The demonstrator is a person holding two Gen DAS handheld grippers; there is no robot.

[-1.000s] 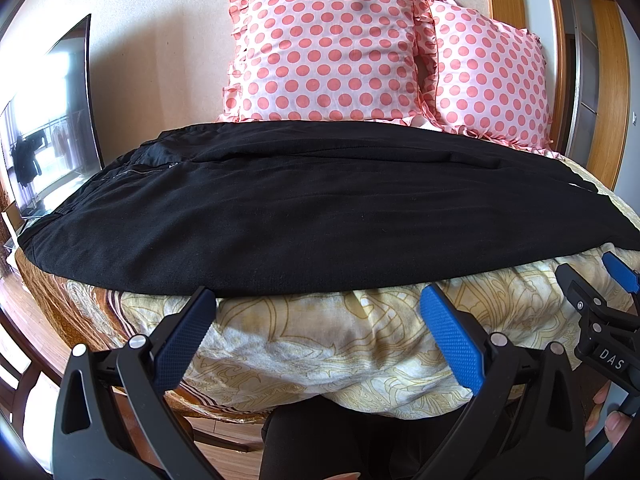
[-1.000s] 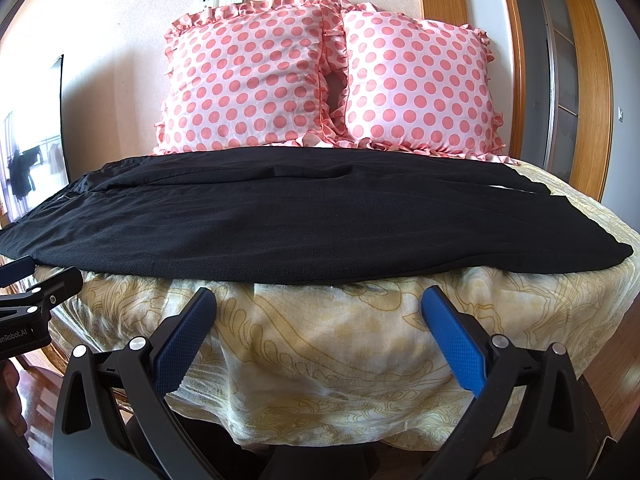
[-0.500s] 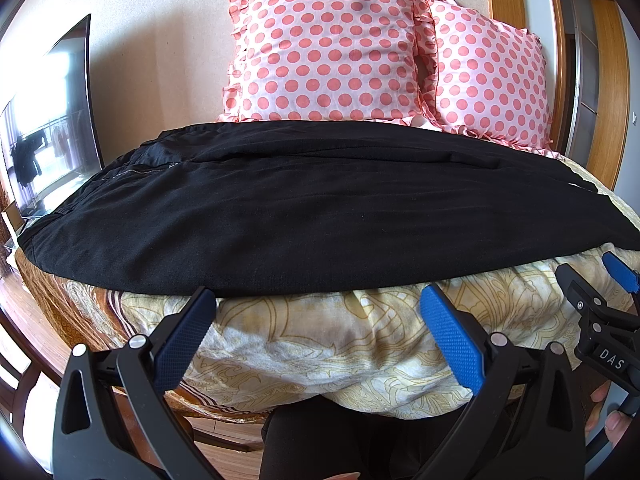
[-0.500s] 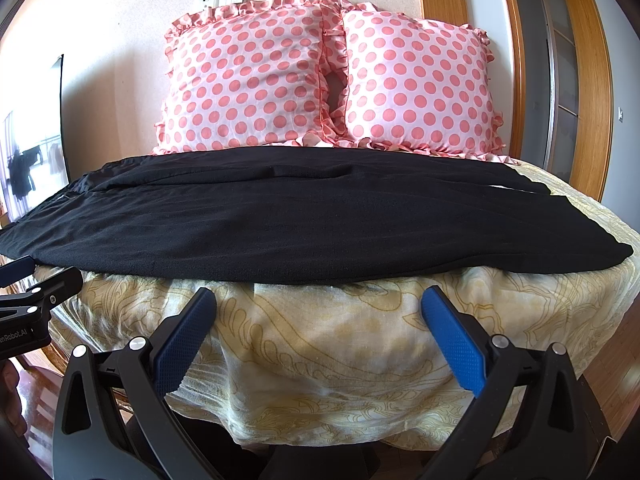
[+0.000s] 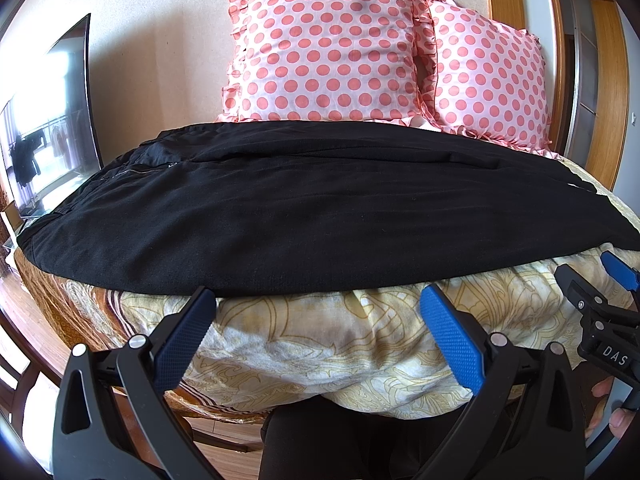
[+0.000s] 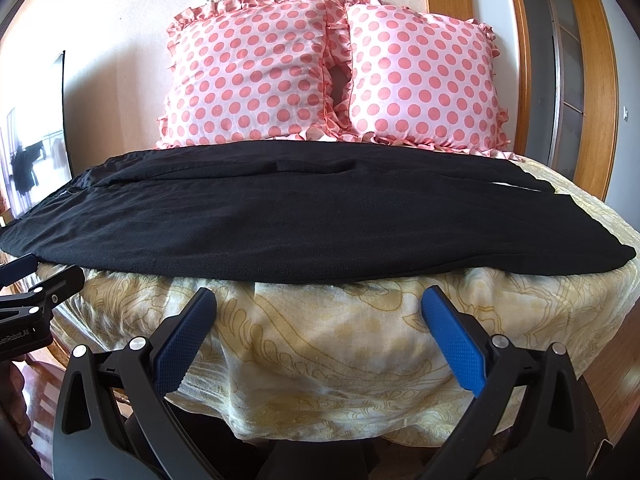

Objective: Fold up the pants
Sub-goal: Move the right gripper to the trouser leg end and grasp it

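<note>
We are waiting before the first fold: the left tool (image 5: 316, 320) and right tool (image 6: 318, 320), both wide and empty, are facing the pants (image 5: 304, 208) at 12 o'clock; next, grasping the near hem.

Black pants (image 5: 304, 216), pink polka-dot pillows (image 5: 324, 48) (yellow patterned bedspread (image 5: 320, 344))

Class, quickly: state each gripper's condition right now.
Left gripper: open, holding nothing, short of the black pants.
Right gripper: open, holding nothing.
</note>
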